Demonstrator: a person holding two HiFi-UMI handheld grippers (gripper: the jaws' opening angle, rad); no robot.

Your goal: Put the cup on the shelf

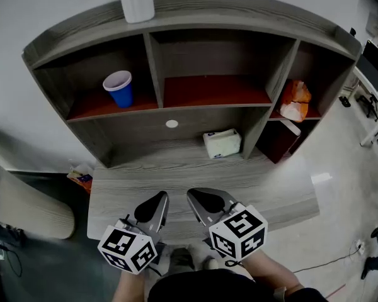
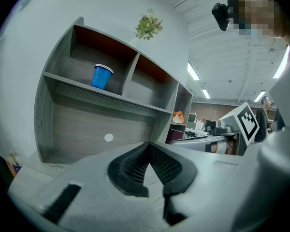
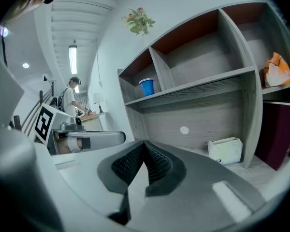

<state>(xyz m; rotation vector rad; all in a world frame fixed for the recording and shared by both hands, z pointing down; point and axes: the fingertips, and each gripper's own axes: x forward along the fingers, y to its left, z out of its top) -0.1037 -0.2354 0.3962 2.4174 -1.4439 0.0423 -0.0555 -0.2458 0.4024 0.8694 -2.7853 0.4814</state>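
At 11 o'clock from the grippers, head view: blue cup [image 1: 118, 88] upright in the shelf's [image 1: 152, 61] upper-left bay, rim up, nearer the divider than the outer wall. On the shelf's top, at 12 o'clock, a white container [image 1: 137, 0]; both gripper views show a plant [image 2: 148, 26] there instead, possibly standing in that container. Only the right gripper view shows a person [image 3: 70, 98], at 9 o'clock. White box [image 1: 222, 143] at 1 o'clock on the desk [image 1: 138, 181], open desk top between it and the grippers. Orange bag [image 1: 295, 100] at 2 o'clock, upper-right bay.

Left gripper [image 1: 160, 197] low over the desk's near edge, aimed at the shelf, pads pressed together on nothing. Right gripper [image 1: 192, 195] just beside it, likewise closed and empty.
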